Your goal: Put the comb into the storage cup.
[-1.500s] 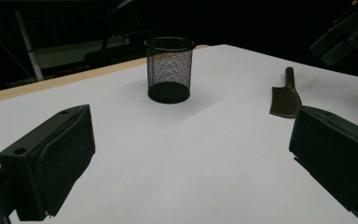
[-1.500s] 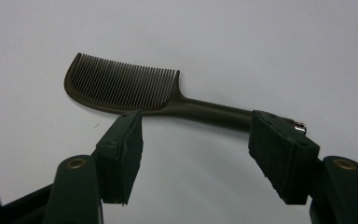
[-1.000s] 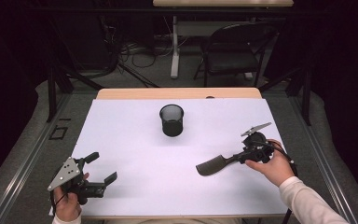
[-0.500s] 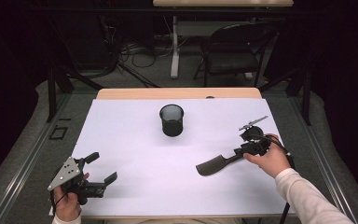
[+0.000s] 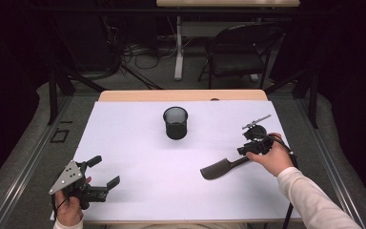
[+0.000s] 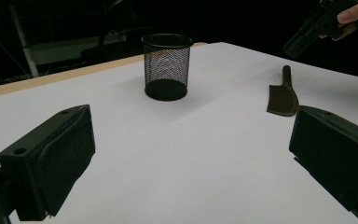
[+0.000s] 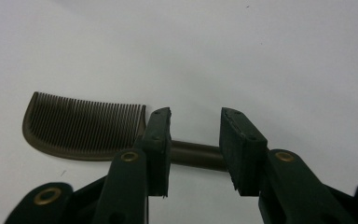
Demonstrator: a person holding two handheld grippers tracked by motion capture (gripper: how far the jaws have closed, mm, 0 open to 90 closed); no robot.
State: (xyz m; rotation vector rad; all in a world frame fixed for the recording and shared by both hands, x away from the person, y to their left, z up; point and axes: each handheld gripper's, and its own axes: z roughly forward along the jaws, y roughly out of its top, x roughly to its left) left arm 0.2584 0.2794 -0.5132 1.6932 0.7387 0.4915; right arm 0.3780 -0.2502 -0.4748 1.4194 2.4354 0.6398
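Right tool [image 5: 245, 151] hangs over the handle end of a dark comb [image 5: 221, 168], at about four o'clock on the white surface [image 5: 138, 143] in the high view. In the right gripper view, its two black jaws stand either side of the comb's handle [image 7: 196, 155], which crosses the gap between them. The jaws have just been closing, yet a clear gap shows between the pads, so the tool is not clamped on the comb (the handle lies under the gap, flat on the surface). The comb's toothed head [image 7: 81, 133] stretches away toward nine o'clock in that view, teeth pointing to twelve.

Left tool [image 5: 97, 174] rests at about seven o'clock on the surface, held in the person's left hand [image 5: 69, 212], its jaws spread wide and released, with nothing between them. In the left gripper view the jaws frame bare white surface.

A black mesh cup [image 5: 176, 122] stands upright near the middle of the surface, toward twelve o'clock, well apart from both tools and from the comb. In the left gripper view the cup [image 6: 166, 66] sits ahead at twelve o'clock, and the comb [image 6: 283, 95] lies at about two o'clock, with the right tool above it.
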